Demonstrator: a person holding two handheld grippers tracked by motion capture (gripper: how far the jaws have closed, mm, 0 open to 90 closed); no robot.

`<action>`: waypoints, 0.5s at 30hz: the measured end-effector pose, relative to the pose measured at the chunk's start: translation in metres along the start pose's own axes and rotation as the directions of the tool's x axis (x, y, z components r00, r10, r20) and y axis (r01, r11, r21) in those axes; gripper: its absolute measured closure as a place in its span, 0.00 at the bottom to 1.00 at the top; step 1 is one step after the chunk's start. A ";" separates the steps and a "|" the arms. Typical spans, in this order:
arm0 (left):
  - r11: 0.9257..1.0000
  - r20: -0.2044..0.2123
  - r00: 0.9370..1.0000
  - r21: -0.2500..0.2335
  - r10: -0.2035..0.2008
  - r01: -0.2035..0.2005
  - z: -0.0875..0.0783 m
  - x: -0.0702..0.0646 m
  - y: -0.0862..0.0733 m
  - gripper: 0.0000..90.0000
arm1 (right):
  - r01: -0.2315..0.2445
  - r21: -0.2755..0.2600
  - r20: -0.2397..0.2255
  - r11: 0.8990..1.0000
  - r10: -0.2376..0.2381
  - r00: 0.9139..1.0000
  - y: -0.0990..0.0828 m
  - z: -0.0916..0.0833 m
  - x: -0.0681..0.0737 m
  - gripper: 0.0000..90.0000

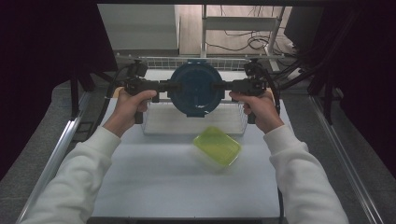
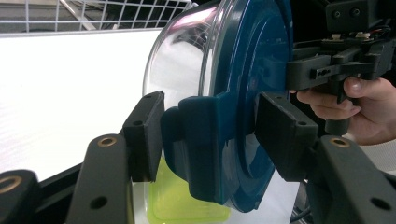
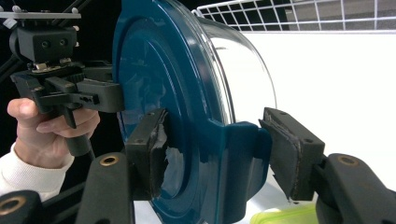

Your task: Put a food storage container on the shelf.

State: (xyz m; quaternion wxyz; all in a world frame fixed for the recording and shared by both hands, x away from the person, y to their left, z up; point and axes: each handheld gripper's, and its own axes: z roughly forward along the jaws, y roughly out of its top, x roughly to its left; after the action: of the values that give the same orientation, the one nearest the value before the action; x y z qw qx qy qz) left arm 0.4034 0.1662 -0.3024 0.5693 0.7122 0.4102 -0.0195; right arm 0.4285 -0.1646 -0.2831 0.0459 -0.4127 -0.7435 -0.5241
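A round clear container with a dark blue lid (image 1: 196,88) hangs in the air above the wire rack, tipped on edge so that the lid faces me. My left gripper (image 1: 172,87) is shut on the lid's left clip (image 2: 201,140), one pad on the clip and the other on the lid face. My right gripper (image 1: 219,86) is shut on the opposite clip (image 3: 243,154) in the same way. In the left gripper view the clear bowl (image 2: 182,60) bulges to the left behind the lid. The right gripper view shows the bowl (image 3: 243,70) bulging to the right.
A lime green rectangular box (image 1: 217,147) lies on the white table (image 1: 177,186) just in front of the wire rack (image 1: 154,127). Metal rails run along both table sides. Cables and a frame stand beyond the rack's far edge.
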 end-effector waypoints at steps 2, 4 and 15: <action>1.000 0.001 1.000 -0.003 -0.001 0.001 0.001 0.003 0.004 0.49 | 0.002 0.007 -0.002 1.000 -0.002 1.000 0.006 0.001 -0.002 0.46; 1.000 0.002 1.000 -0.006 -0.006 0.006 0.002 0.006 0.008 0.49 | 0.005 0.011 0.001 1.000 -0.005 1.000 0.012 0.004 -0.004 0.46; 0.999 0.002 1.000 0.013 -0.029 0.029 0.006 0.033 0.028 0.49 | -0.014 0.024 -0.005 1.000 0.014 1.000 0.036 0.022 -0.018 0.47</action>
State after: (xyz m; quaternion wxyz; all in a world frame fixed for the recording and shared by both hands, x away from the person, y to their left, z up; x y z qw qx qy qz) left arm 0.4454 0.1789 -0.2983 0.5649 0.7098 0.4196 -0.0314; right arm 0.4725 -0.1528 -0.2752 0.0565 -0.4161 -0.7468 -0.5157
